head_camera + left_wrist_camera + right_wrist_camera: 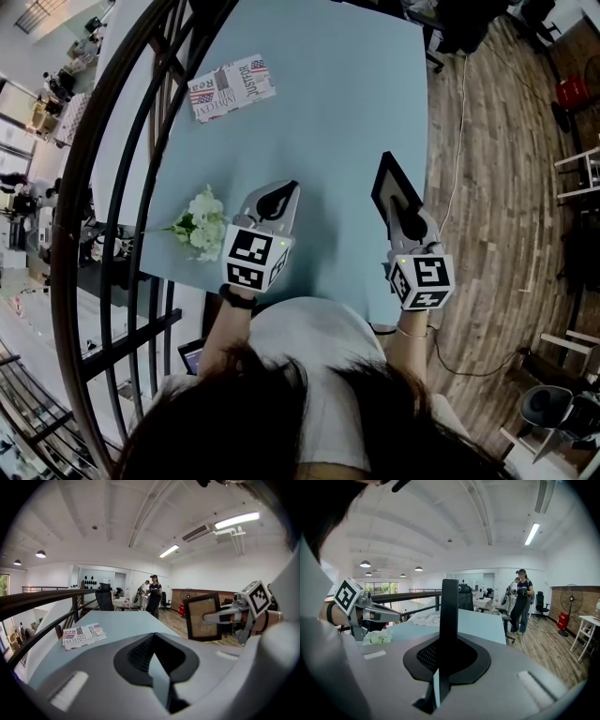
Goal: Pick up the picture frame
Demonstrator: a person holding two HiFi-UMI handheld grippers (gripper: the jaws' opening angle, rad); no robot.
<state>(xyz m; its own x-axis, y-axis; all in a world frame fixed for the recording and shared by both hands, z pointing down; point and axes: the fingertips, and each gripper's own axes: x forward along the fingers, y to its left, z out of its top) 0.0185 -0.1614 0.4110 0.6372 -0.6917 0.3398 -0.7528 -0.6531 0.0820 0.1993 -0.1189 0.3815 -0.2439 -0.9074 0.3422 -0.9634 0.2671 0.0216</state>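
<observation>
Picture frame [388, 183] is up in the air, clamped edge-on in the right gripper [409, 223] above the table's [328, 112] near right edge. Left gripper [277, 201] hovers clenched on nothing. Pickup looks essentially done.

Both tilted slightly down: left hand-held gripper [279, 199] closed, empty; right hand-held gripper [406, 217] clamped.

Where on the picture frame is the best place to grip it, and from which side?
By its thin border, from the person's side, jaws across the thickness. The picture frame is a wide flat panel; only its thickness fits between jaws. The right gripper is shut on its near edge this way, frame clear of the table.
</observation>
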